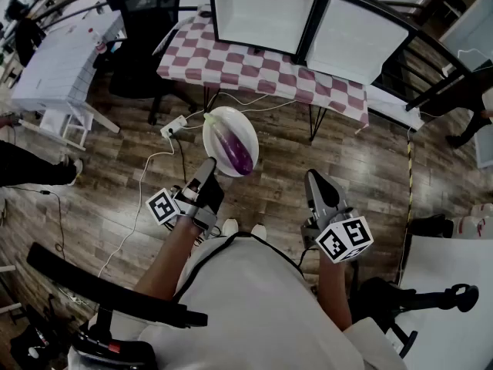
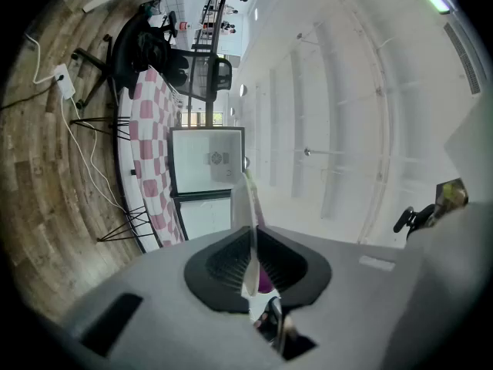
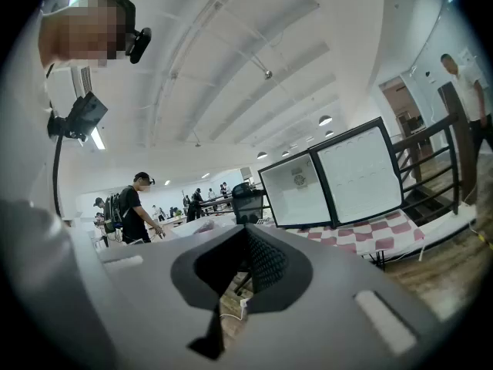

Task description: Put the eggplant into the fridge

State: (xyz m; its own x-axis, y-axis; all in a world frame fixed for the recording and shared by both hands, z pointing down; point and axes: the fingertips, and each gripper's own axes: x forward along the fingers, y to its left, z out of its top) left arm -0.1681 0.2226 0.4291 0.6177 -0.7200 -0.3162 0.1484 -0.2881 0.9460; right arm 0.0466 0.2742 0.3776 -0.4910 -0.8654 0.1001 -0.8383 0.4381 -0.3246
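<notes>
Wood floor [image 1: 308, 183] fills most of the head view. Counter [image 1: 254, 64] with pink-white checked cloth at top. On it a small white fridge [image 1: 266, 10], door [image 1: 358, 37] swung open to the right, inside looks bare. Black office chair [image 1: 146, 21] left of the counter. White power strip [image 1: 173, 127] with cables on the floor below the counter.

White plate [image 1: 219, 129] held in the air over the floor, short of the counter, well apart from the fridge. Purple eggplant [image 1: 233, 151] lies on the plate, stem end away from the person.

Left gripper [image 1: 206, 168]: jaws clamped on the near rim of the plate, seen edge-on in the left gripper view, tilted slightly up. Right gripper [image 1: 314, 179]: jaws a little apart, nothing between them, aimed toward the fridge, floor visible through the gap.
</notes>
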